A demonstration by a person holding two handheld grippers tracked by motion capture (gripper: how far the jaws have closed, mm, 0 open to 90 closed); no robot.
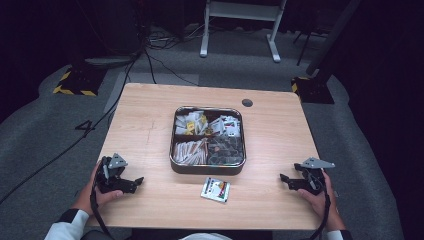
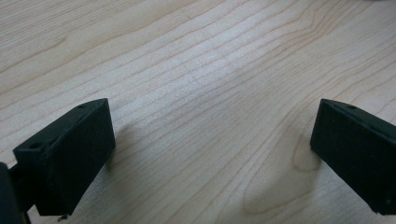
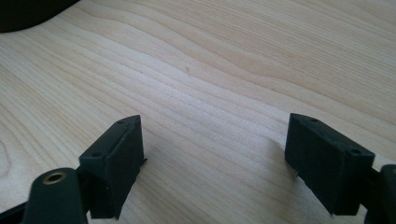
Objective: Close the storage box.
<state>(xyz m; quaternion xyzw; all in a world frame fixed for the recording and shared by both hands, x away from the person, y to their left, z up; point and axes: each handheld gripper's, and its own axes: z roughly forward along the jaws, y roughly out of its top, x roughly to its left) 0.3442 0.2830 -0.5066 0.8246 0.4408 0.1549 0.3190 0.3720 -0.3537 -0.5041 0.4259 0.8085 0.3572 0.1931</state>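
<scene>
A: High view — left gripper (image 1: 131, 182) and right gripper (image 1: 288, 179) are resting low on the table (image 1: 145, 115), likely staged either side of the packet (image 1: 215, 189), which is lying just in front of the tray (image 1: 207, 168).

B: Left gripper view — jaws are standing spread over bare wood, gripping nothing.

A: Right gripper view — same, spread and empty. Open room is lying between each gripper and the packet; near table edge is sitting close.
</scene>
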